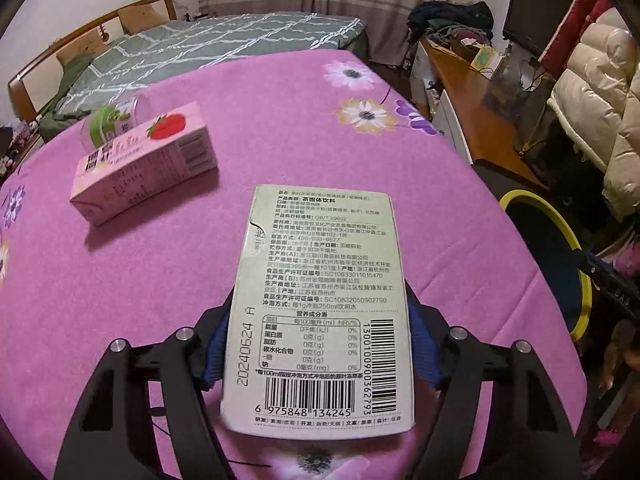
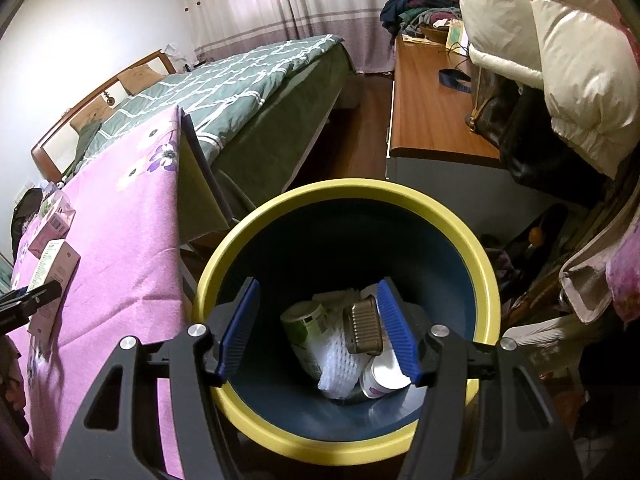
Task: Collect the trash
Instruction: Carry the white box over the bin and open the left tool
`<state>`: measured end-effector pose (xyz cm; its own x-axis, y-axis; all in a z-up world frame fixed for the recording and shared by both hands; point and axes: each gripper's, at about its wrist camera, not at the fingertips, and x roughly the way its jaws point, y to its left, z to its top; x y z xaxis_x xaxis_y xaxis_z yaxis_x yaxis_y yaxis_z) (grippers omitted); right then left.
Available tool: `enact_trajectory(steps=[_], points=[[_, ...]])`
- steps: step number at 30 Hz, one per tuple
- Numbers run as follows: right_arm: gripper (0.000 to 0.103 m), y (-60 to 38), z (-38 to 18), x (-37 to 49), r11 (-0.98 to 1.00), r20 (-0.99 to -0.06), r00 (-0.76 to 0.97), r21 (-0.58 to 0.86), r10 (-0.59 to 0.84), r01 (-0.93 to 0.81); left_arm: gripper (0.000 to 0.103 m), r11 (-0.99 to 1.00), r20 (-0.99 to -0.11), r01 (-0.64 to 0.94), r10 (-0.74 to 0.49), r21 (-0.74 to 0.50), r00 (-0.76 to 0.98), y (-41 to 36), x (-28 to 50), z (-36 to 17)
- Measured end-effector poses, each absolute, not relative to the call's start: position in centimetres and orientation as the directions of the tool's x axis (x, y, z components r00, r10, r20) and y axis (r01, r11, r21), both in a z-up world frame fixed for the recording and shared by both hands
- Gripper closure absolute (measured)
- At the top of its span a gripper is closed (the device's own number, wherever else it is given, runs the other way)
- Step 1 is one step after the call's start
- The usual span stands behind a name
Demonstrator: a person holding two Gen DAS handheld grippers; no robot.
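Note:
My left gripper [image 1: 320,304] is shut on a flat pale green tea box [image 1: 320,264]; its blue pads press both long sides, and the printed back with barcodes faces up, just above the pink floral tablecloth [image 1: 120,280]. A pink strawberry drink carton [image 1: 148,160] lies on its side farther left, with a clear bottle bearing a green label [image 1: 108,120] behind it. My right gripper [image 2: 318,332] hangs open and empty over a dark blue bin with a yellow rim [image 2: 344,188]. In the bin lie a green-labelled cup [image 2: 304,328], white foam netting [image 2: 340,364] and a small metal tin [image 2: 362,324].
The bin's rim [image 1: 568,236] stands just off the table's right edge. A bed with a green quilt [image 1: 224,40] lies beyond the table. A wooden desk [image 2: 432,112] with clutter and a white padded coat [image 2: 560,52] fill the right side.

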<state>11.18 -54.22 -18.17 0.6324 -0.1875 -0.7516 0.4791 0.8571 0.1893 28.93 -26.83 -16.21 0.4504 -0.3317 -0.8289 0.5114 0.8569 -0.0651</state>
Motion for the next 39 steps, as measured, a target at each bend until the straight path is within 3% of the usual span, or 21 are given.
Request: enact_trajectory(steps=[13,28,29,30,31,39], points=[[0.045,-56.3,-17.9,8.3,0.835,-0.734,0.651,0.224,-0.196,0.503,0.032,0.753,-0.800,0.655,-0.431,-0.063,0.419,-35.7,26.0,-13.0],[0.043,-58.6,-16.6,3.0,0.808,-0.716,0.653,0.218,-0.248,0.547,0.031,0.570,-0.841,0.817,-0.484,-0.093,0.242,-51.3,21.6,-14.8],[0.041,-58.8,-16.4,2.7,0.804,-0.713,0.653,0.216,-0.257,0.553,0.026,0.568,-0.844,0.818,-0.479,-0.088,0.242,-51.7,21.4,-15.1],[0.040,-58.8,-16.3,2.5,0.803,-0.711,0.653,0.214,-0.263,0.557,0.013,0.571,-0.844,0.817,-0.474,-0.079,0.250,-51.9,21.3,-15.2],[0.040,-58.7,-16.3,2.4,0.802,-0.710,0.653,0.213,-0.266,0.558,0.009,0.581,-0.837,0.810,-0.477,-0.071,0.269,-51.9,21.2,-15.1],[0.040,-57.4,-16.3,4.3,0.826,-0.711,0.666,0.222,-0.227,0.518,0.007,0.664,-0.762,0.739,-0.534,-0.109,0.368,-44.3,22.6,-11.8]])
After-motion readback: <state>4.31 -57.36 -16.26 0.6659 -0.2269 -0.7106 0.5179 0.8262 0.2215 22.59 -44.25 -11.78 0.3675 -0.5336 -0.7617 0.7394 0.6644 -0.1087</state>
